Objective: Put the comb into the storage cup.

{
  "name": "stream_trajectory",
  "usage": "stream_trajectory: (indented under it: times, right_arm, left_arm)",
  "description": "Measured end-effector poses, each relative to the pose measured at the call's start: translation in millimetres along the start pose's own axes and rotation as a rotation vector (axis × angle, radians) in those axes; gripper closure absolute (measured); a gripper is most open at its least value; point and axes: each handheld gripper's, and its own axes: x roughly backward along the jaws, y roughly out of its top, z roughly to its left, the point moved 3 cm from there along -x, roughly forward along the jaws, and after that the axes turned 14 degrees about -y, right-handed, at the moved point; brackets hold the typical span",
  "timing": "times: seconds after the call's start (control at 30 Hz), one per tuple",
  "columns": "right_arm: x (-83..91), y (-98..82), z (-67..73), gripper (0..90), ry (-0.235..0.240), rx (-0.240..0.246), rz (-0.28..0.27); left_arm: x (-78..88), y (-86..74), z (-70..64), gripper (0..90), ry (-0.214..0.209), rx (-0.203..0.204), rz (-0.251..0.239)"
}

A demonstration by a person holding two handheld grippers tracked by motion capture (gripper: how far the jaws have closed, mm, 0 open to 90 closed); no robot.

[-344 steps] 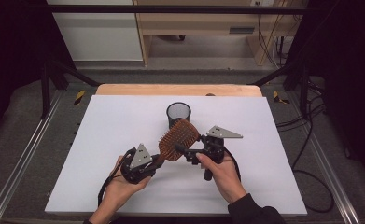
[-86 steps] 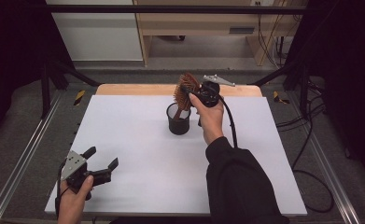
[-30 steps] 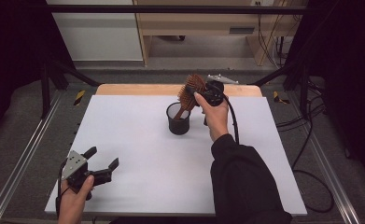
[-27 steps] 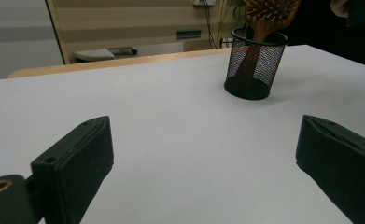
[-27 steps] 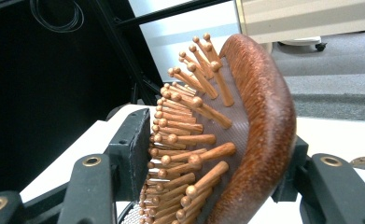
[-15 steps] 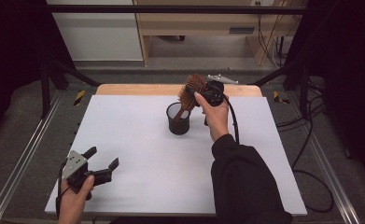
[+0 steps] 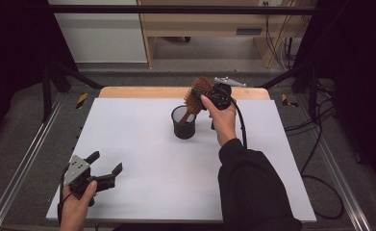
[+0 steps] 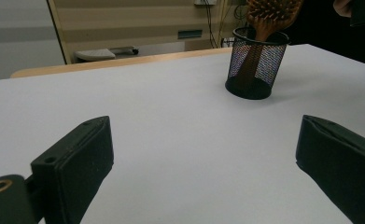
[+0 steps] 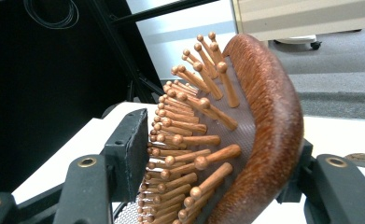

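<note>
One mesh cup (image 7: 183, 122) stood upright toward the far middle of the white worktop (image 7: 142, 159), holding a wooden brush (image 7: 197, 94) handle-down, its bristled head sticking out above the rim. The right gripper (image 7: 206, 96) had its jaws on either side of that head, one at the bristle tips and one at the rounded back; they had just been easing apart. The left gripper (image 7: 104, 168) rested at the near left corner, well apart from the cup, its jaws spread with nothing between them.
</note>
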Motion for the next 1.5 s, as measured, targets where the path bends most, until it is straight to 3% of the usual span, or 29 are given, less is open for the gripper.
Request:
stream_trajectory:
  times: [1.5]
  right_arm:
    - [2.1, 0.4, -3.4, 30.4, -0.024, 0.028, 0.012]
  left_arm:
    - [-1.6, -0.6, -1.3, 4.7, -0.015, -0.001, 0.006]
